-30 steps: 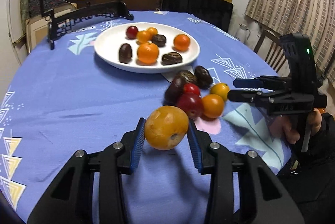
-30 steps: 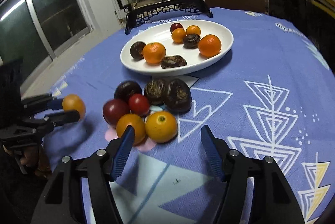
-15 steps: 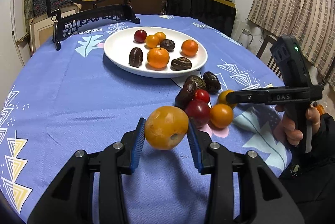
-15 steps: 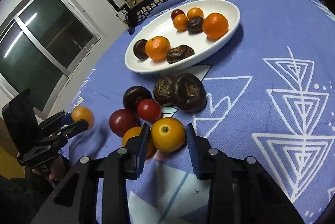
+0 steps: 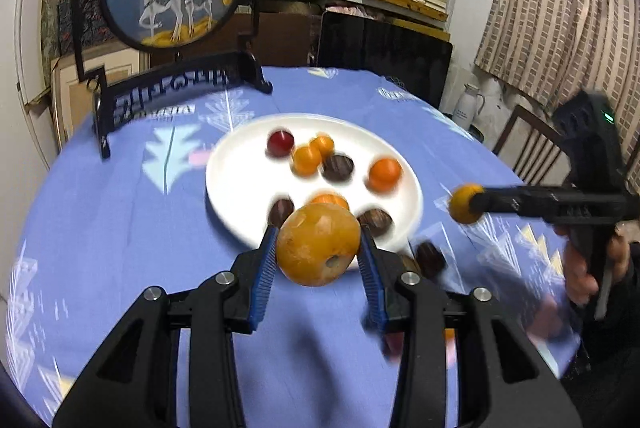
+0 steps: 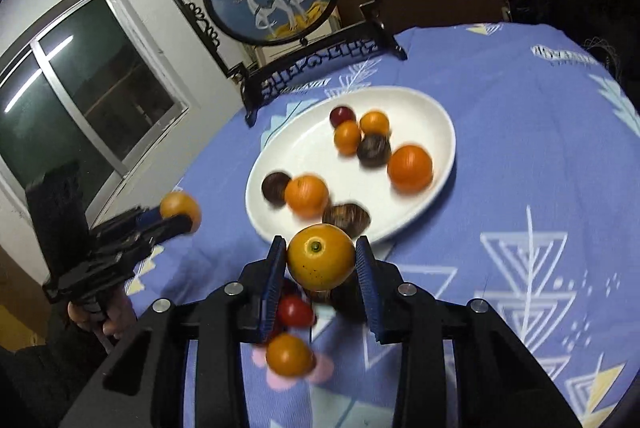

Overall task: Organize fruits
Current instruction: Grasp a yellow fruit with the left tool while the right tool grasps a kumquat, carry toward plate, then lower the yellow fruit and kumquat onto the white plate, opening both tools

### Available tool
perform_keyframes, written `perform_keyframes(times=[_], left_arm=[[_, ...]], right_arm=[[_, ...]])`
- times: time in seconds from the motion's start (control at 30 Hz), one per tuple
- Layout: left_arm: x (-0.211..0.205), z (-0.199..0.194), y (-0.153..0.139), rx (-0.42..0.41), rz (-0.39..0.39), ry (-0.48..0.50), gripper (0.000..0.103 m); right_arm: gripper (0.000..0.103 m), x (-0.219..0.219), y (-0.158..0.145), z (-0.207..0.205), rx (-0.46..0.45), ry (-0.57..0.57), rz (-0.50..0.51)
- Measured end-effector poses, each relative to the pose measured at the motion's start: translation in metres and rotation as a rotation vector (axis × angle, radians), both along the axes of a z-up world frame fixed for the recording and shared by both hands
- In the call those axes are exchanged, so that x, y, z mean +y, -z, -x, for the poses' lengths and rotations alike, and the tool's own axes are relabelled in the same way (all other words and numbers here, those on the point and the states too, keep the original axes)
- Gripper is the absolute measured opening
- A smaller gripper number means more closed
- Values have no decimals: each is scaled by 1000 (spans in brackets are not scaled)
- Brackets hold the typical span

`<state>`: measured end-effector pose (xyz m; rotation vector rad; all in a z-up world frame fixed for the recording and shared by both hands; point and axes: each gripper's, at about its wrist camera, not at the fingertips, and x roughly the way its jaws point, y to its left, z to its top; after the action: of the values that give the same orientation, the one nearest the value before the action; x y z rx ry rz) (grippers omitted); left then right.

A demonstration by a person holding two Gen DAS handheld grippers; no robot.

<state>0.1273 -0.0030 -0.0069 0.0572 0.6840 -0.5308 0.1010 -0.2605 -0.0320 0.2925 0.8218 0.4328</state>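
Two fruits bound for the white plate [image 5: 224, 164]

My left gripper [image 5: 318, 254] clamps a mottled orange fruit [image 5: 318, 248]; my right gripper [image 6: 320, 258] pinches a yellow-orange fruit [image 6: 320, 256], both lifted near the plate's closest rim for unloading.

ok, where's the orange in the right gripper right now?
Right wrist view: the yellow-orange fruit is clamped in the right gripper, lifted just short of the white plate's near rim. In the left view it shows at far right.

Black left gripper [image 5: 318, 248], blue-padded jaws, silver screws.
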Motion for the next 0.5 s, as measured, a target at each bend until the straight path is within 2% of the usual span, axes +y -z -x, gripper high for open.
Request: perform_keyframes(times=[0.13,0.23,0.37,0.5], left_arm=[[-13,-51,0,-1,-45,-13,39],[-18,-82,11,35,-67,-18,39],[-24,-102,26,64,-88,-5,39],[-24,-114,36,78,-89,-12,39]], right_arm=[[36,-8,-3,-4,14,47,-1],[36,-20,-3,3,54,85,-15],[36,-28,-15,4,72,109,7],[36,-17,-14,-29,81,93,16]])
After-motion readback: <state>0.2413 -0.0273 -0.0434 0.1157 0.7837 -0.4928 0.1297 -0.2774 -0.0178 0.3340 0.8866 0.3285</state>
